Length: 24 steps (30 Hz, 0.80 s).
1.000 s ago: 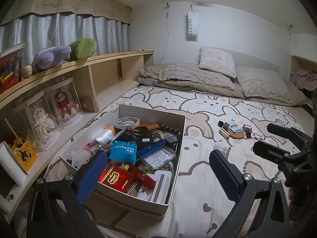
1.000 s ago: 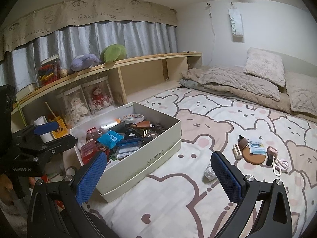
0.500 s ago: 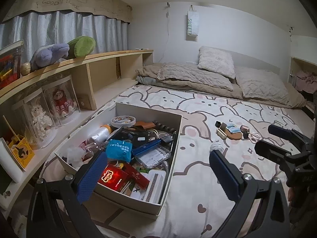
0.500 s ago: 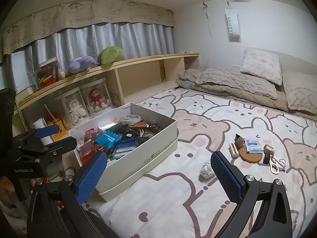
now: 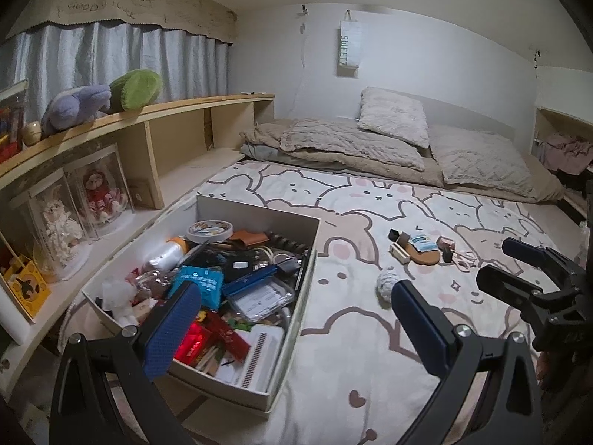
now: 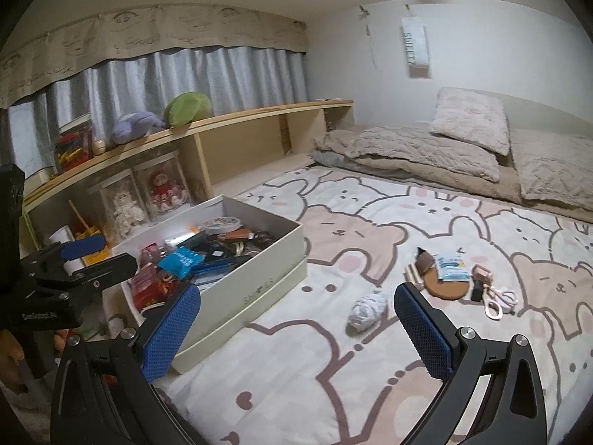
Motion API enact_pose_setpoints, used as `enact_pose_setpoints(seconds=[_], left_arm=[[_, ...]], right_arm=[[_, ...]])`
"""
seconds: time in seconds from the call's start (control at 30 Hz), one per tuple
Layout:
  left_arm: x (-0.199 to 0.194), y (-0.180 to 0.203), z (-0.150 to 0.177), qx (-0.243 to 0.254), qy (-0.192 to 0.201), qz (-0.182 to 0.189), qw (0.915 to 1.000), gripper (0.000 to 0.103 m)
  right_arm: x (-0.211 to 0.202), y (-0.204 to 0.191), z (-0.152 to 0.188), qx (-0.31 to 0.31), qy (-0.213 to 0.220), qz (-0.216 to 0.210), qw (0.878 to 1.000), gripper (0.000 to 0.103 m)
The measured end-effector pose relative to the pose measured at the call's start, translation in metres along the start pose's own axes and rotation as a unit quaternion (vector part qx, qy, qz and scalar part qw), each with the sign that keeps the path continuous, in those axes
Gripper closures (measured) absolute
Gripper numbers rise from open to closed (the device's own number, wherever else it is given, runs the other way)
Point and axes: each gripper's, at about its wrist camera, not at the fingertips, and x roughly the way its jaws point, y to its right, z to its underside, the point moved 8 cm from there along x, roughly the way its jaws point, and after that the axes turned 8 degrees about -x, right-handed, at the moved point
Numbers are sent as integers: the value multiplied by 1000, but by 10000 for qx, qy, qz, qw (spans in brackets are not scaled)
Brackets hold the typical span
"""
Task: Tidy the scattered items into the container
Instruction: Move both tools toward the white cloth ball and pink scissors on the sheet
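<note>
Left wrist view. My left gripper point(image 5: 296, 319) has its jaws spread wide and holds nothing. It hangs over the near right corner of the shoe box point(image 5: 296, 311), which already sits full of odds and ends. The crumpled white wad point(image 5: 387, 284) lies on the bear-print bedspread point(image 5: 370, 352), outside the box, just beyond my right-hand pad and slightly inboard of it. Further on sits the small cluster: a cork coaster point(image 5: 426, 256) with a blue packet on it, a little wooden block, pink scissors. My right gripper point(image 5: 519, 267) shows at the right edge, jaws also apart, empty.

Right wrist view. My right gripper point(image 6: 296, 330) is spread and empty. The wad point(image 6: 367, 311) lies ahead, between the pads but nearer the right one, apart from both. No clear long axis; roughly a ball, so any approach angle should serve. The coaster cluster point(image 6: 444, 285) lies beyond and to the right. The box point(image 6: 259, 282) lies ahead-left, its long wall facing me.

Judgement: right gripper is better lined up on the wad. Next move is probably a short reach forward and down, a close, then a carry left to the box.
</note>
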Motion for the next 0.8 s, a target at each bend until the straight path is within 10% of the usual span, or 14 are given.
enact_pose_setpoints(seconds=[0.8], left_arm=[[38,82,-9,222,-72,656,9976,0]], right_arm=[[-24,81,14,318,-78,1013,9943,0]])
